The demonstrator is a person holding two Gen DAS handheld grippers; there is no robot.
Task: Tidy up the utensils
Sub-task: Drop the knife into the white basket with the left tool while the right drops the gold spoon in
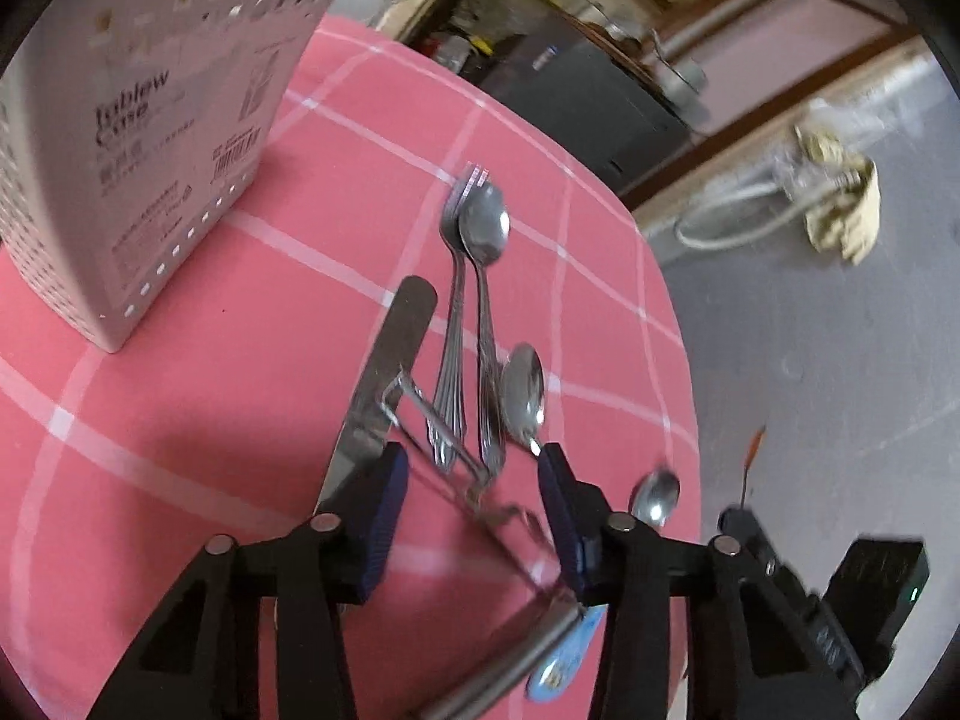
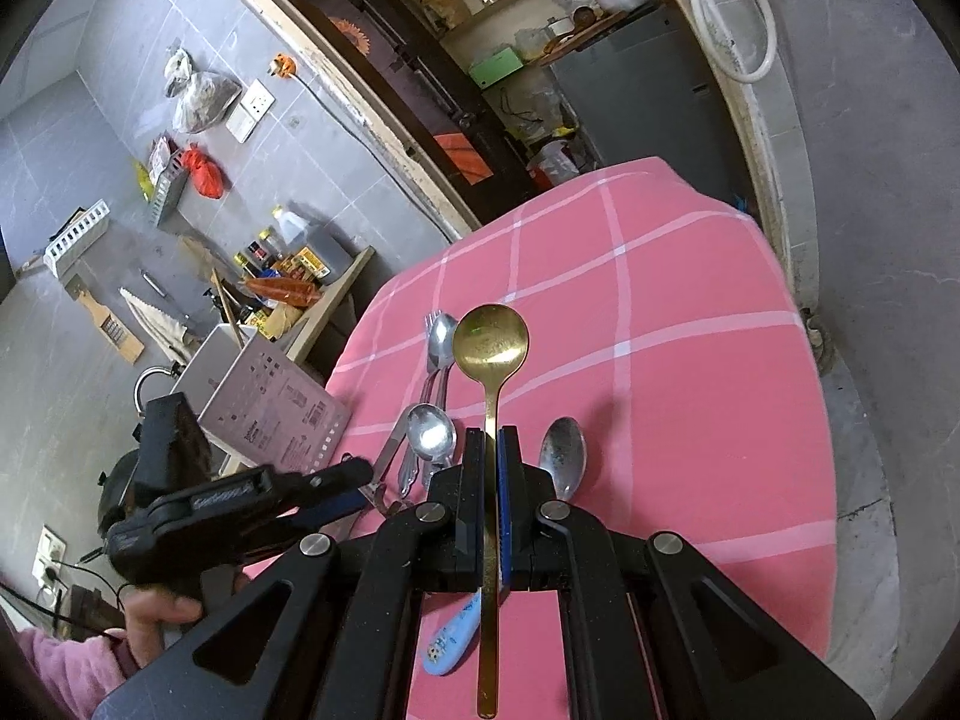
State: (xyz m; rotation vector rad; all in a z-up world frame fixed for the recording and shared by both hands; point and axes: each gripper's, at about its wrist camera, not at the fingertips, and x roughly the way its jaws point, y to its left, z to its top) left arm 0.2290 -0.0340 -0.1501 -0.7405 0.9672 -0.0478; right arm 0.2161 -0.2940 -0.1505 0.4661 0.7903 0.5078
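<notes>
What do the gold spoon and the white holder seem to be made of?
Gold spoon: seemingly metal with a brass-coloured, satin finish; its bowl gives soft reflections. White holder: probably matt plastic, judging by its moulded rows of small holes, with a printed label on the side.

The white holder is cut off at the frame's upper left; its label text blurs unreadably.

Mounted behind each gripper's 2 fingers, tilted steeply down, close over the pink white-checked tablecloth — left view facing the white perforated plastic cutlery box. Shared by both: that cloth, the box, the loose steel cutlery.
</notes>
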